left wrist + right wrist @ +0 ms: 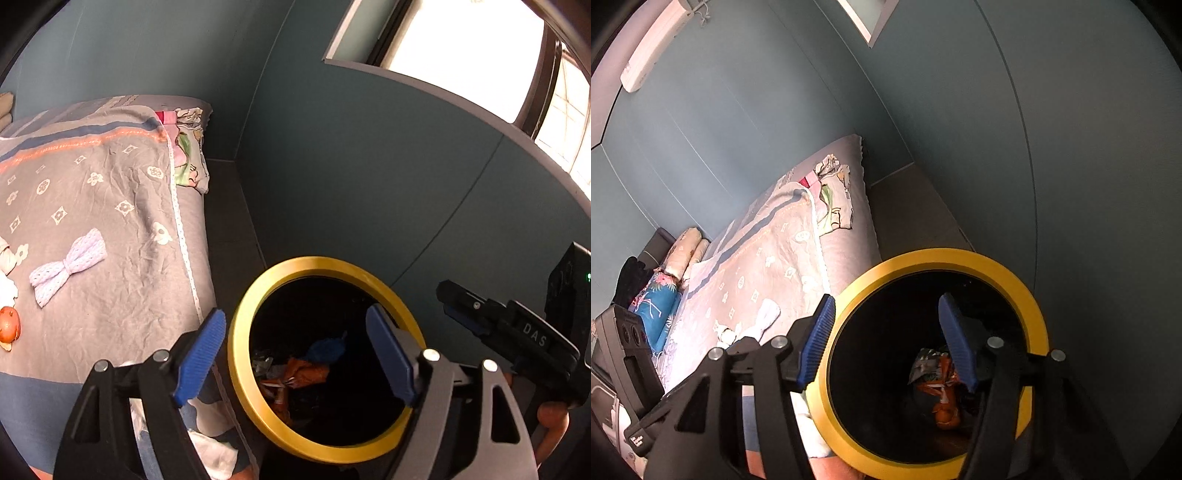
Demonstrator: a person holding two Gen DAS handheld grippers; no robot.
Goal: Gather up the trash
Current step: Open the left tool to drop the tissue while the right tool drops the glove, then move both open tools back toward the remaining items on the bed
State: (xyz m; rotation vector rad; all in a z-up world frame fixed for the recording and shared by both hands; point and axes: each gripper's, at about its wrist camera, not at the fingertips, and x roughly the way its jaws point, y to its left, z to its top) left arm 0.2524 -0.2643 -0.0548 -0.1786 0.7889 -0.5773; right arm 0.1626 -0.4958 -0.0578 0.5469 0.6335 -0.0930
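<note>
A black bin with a yellow rim (236, 354) stands on the floor beside the bed. Crumpled orange wrappers (303, 373) and a blue scrap (327, 349) lie at its bottom. My left gripper (295, 358) hangs over the bin mouth, open, with nothing between its blue pads. To its right, the right gripper (458, 306) also reaches over the bin. In the right wrist view my right gripper (886, 343) is open above the yellow rim (960, 258), empty, with the wrappers (934, 373) and an orange piece (945, 413) below it.
The bed, under a grey patterned cover (122, 258), runs along the left. A white knit bow (70, 266), an orange peel (9, 325) and white tissue (7, 288) lie on it. Crumpled white paper (218, 454) sits near the bin. Blue walls close in behind and to the right.
</note>
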